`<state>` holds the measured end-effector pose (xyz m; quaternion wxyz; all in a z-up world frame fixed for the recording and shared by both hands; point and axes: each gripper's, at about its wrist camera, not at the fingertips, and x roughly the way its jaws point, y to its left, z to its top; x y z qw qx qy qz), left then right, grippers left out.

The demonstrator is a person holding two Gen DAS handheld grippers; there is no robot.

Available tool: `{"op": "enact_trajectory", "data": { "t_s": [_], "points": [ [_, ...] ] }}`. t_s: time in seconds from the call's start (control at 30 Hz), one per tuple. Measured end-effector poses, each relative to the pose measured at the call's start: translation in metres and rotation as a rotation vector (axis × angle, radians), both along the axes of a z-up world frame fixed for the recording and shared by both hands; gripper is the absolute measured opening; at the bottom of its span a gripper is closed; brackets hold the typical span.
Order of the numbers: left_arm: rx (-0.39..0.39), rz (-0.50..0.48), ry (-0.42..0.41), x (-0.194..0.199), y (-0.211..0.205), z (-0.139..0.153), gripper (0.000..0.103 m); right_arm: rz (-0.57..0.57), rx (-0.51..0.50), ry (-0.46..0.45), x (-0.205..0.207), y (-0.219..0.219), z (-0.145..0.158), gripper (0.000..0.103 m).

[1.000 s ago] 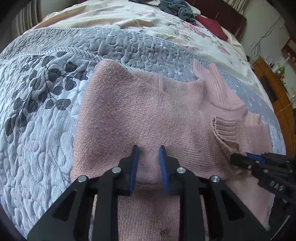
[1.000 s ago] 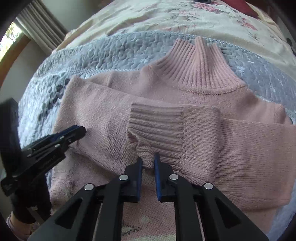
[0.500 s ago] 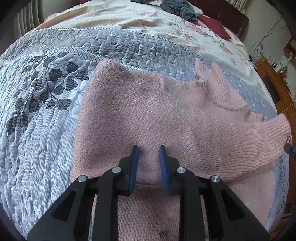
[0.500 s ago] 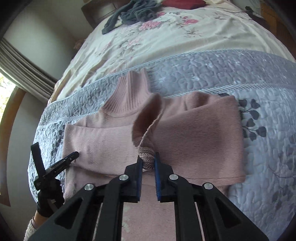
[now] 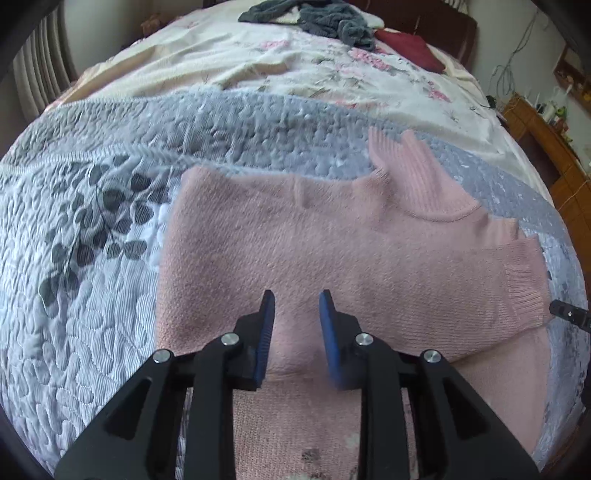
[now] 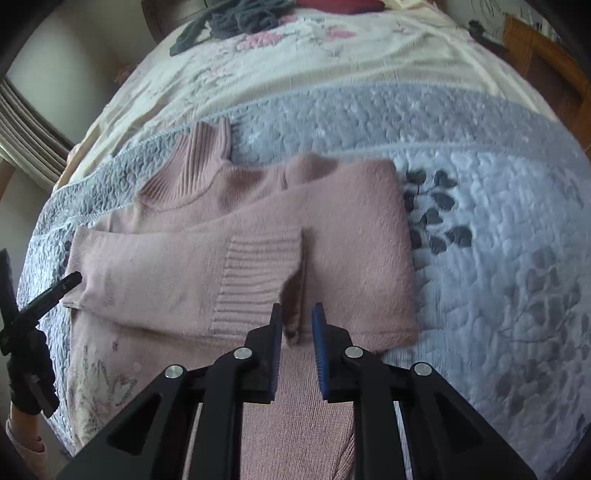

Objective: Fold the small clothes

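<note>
Bedroom setting: we work on a bed (image 5: 332, 85) covered by a grey quilted bedspread (image 5: 92, 295) with a leaf print, and the pink knit sweater (image 5: 295, 240) lies flat on it, collar away from us, both sleeves folded across the chest. We judge the sweater light, soft and limp; it will sag and stretch if lifted by one point, so we would take hold at a doubled edge or a ribbed part such as the cuff (image 6: 258, 273), or at the hem corners with both tools. The knit is grippy, not slippery, and not fragile, though loops may snag. The left gripper (image 5: 297, 301) hovers over the sweater's middle, jaws apart and empty. The right gripper (image 6: 295, 314) has its jaws parted, with the cuff's lower corner lying between them, apparently unclamped. The right wrist view shows this cuff and the person's gloved hand (image 6: 26, 373) holding the other tool; the left wrist view shows the other sleeve's cuff, a dark garment (image 5: 332, 22) at the bed's far end, and wooden furniture (image 5: 546, 140) beside the bed.
</note>
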<state>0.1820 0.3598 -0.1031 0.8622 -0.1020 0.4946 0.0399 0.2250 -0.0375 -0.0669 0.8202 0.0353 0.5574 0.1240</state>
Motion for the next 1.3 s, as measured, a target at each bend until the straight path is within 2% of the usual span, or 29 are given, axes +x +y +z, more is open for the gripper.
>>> {"op": "enact_trajectory", "data": {
  "t_s": [0.07, 0.17, 0.27, 0.4, 0.5, 0.8, 0.87, 0.97, 1.0, 1.1, 1.13, 1.17, 1.3],
  "points": [
    [-0.001, -0.030, -0.026, 0.006, -0.013, 0.010, 0.031, 0.032, 0.028, -0.016, 0.004, 0.009, 0.008, 0.017],
    [-0.009, -0.069, -0.013, 0.019, -0.031, 0.008, 0.032, 0.072, 0.062, 0.016, 0.015, 0.026, -0.002, 0.017],
    [-0.001, -0.069, 0.028, 0.027, -0.038, -0.008, 0.032, 0.066, 0.050, 0.055, 0.021, 0.031, -0.022, 0.018],
    [0.005, -0.043, 0.085, 0.026, -0.029, -0.033, 0.031, 0.045, 0.030, 0.083, 0.021, 0.021, -0.045, 0.015],
    [-0.029, -0.056, 0.062, 0.020, -0.020, -0.042, 0.031, 0.048, 0.069, 0.083, 0.018, 0.012, -0.053, 0.015],
    [-0.007, -0.074, 0.083, 0.024, -0.024, -0.038, 0.034, 0.086, 0.059, 0.106, 0.023, 0.015, -0.051, 0.015],
    [-0.009, -0.076, 0.087, 0.029, -0.025, -0.032, 0.035, 0.105, 0.048, 0.105, 0.028, 0.019, -0.045, 0.019],
    [0.008, -0.086, 0.050, 0.042, -0.026, -0.015, 0.040, 0.141, 0.063, 0.064, 0.044, 0.028, -0.026, 0.030],
    [0.012, -0.091, 0.038, 0.050, -0.026, -0.009, 0.042, 0.147, 0.075, 0.052, 0.052, 0.032, -0.020, 0.031],
    [0.044, -0.094, 0.017, 0.086, -0.030, 0.006, 0.044, 0.163, 0.129, 0.044, 0.090, 0.049, -0.004, 0.037],
    [0.039, -0.093, 0.013, 0.100, -0.031, 0.009, 0.047, 0.165, 0.147, 0.044, 0.105, 0.056, -0.002, 0.043],
    [0.031, -0.095, 0.015, 0.114, -0.033, 0.010, 0.048, 0.159, 0.157, 0.048, 0.121, 0.062, -0.002, 0.046],
    [-0.014, -0.116, 0.051, 0.167, -0.043, 0.002, 0.053, 0.156, 0.171, 0.101, 0.181, 0.092, -0.018, 0.048]
  ]
}}
